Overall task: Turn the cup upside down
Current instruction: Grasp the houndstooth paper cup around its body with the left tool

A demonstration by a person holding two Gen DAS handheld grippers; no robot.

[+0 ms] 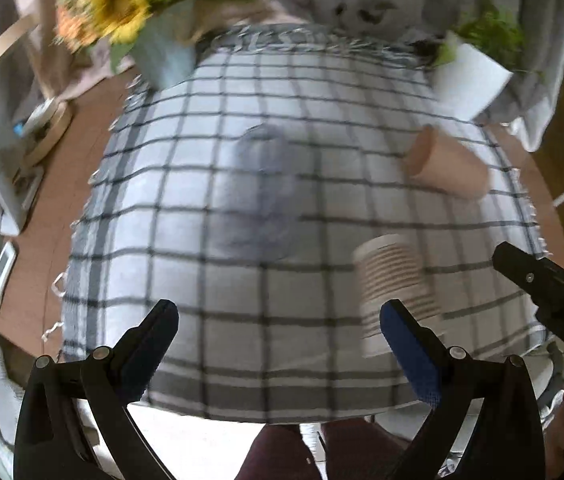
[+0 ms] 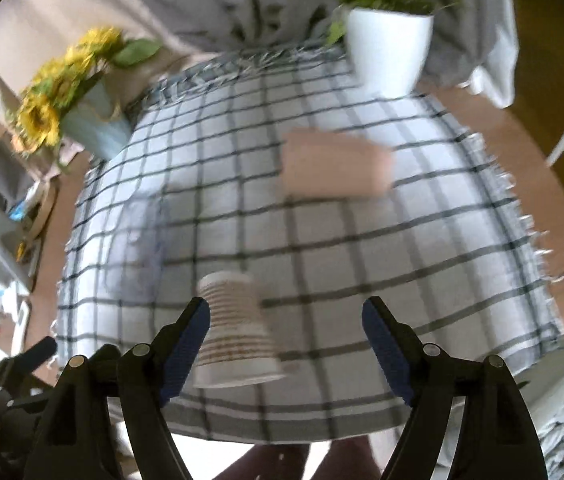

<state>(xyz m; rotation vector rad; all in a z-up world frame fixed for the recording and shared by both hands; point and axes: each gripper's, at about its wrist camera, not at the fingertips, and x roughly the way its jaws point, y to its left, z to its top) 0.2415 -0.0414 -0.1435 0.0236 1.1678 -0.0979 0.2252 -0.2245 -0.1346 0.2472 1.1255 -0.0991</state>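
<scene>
A white paper cup with brown stripes [image 1: 395,288] stands on the checked cloth [image 1: 242,100] with its wide end down, near the front edge; it also shows in the right wrist view [image 2: 234,332]. A tan cup [image 1: 445,164] lies on its side further back, also in the right wrist view [image 2: 335,164]. A blurred clear bluish cup [image 1: 262,184] lies in the middle, and shows at the left in the right wrist view [image 2: 138,240]. My left gripper [image 1: 280,320] is open and empty, left of the striped cup. My right gripper [image 2: 285,316] is open and empty, with the striped cup by its left finger [image 2: 186,344].
A vase of sunflowers [image 1: 162,52] stands at the back left and a white pot with a green plant [image 2: 389,48] at the back right. Small devices and a remote [image 1: 0,280] lie on the brown table at the left. The right gripper's tip [image 1: 541,284] shows at the right.
</scene>
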